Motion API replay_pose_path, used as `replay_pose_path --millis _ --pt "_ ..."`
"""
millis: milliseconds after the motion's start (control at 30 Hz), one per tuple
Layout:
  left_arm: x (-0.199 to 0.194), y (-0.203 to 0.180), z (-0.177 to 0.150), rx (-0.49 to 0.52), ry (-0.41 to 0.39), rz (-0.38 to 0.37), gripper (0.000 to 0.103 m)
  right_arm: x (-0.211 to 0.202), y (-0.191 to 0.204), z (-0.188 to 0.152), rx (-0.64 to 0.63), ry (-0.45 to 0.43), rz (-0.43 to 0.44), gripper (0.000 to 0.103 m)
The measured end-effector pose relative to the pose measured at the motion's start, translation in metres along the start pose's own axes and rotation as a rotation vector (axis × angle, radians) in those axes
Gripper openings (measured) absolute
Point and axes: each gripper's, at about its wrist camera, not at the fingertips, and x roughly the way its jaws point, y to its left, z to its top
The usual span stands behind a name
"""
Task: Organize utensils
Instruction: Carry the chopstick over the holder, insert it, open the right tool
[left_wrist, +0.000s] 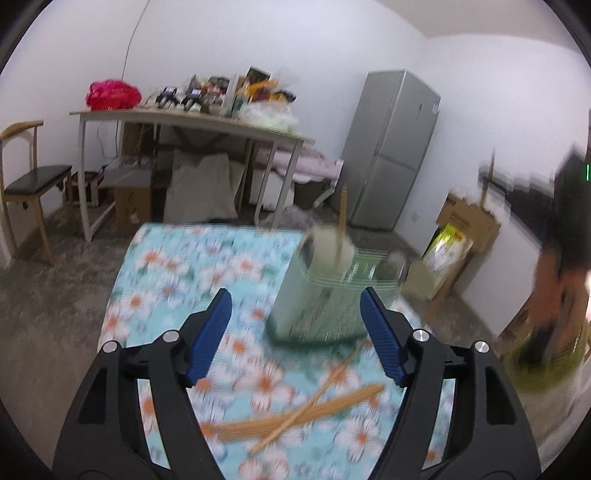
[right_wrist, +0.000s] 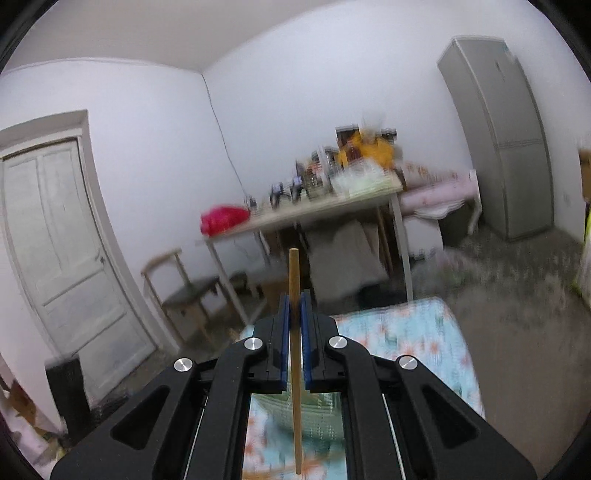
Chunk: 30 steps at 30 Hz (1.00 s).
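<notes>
A pale green slotted utensil holder (left_wrist: 321, 295) stands on the floral tablecloth (left_wrist: 177, 273), with one chopstick (left_wrist: 342, 218) upright in it. Several wooden chopsticks (left_wrist: 306, 413) lie loose on the cloth in front of it. My left gripper (left_wrist: 295, 306) is open and empty, just short of the holder, above the loose chopsticks. My right gripper (right_wrist: 294, 306) is shut on a single wooden chopstick (right_wrist: 294, 354), held upright above the holder (right_wrist: 303, 410), which shows below between the arms. The views are motion-blurred.
A cluttered side table (left_wrist: 192, 125) with a red bag (left_wrist: 112, 94) stands behind, a chair (left_wrist: 26, 177) to its left, a grey fridge (left_wrist: 391, 147) to the right. A person's blurred arm (left_wrist: 554, 280) is at the right edge. A white door (right_wrist: 59, 236) is at left.
</notes>
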Motion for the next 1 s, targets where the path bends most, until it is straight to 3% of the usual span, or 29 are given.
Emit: replay_pose_path --millis 200,400,600,833,867,933,1000 --pt "-0.001 0.003 -0.040 -0.009 0.078 0.027 0.077 0.022 0.013 0.029 -0.048 -0.119 -0.042 0.006" --pt "-0.003 -0.009 -0.053 0.033 0.084 0.042 0.086 0.062 0.020 0.025 -0.095 -0.144 -0.070 0.006" --pt "-0.002 -0.021 -0.059 0.071 0.090 0.044 0.089 0.108 0.023 -0.007 -0.154 -0.076 -0.106 0.006" --pt "0.003 -0.020 -0.062 0.056 0.106 0.040 0.090 0.143 0.013 -0.040 -0.184 0.117 -0.131 0.008" --pt "0.003 -0.019 -0.062 0.053 0.108 0.040 0.090 0.143 0.013 -0.040 -0.194 0.129 -0.143 0.010" --pt "0.005 -0.018 -0.063 0.040 0.114 0.039 0.090 0.139 0.012 -0.038 -0.195 0.131 -0.151 0.029" --pt "0.006 -0.017 -0.063 0.032 0.116 0.037 0.090 0.129 0.009 -0.031 -0.181 0.106 -0.154 0.039"
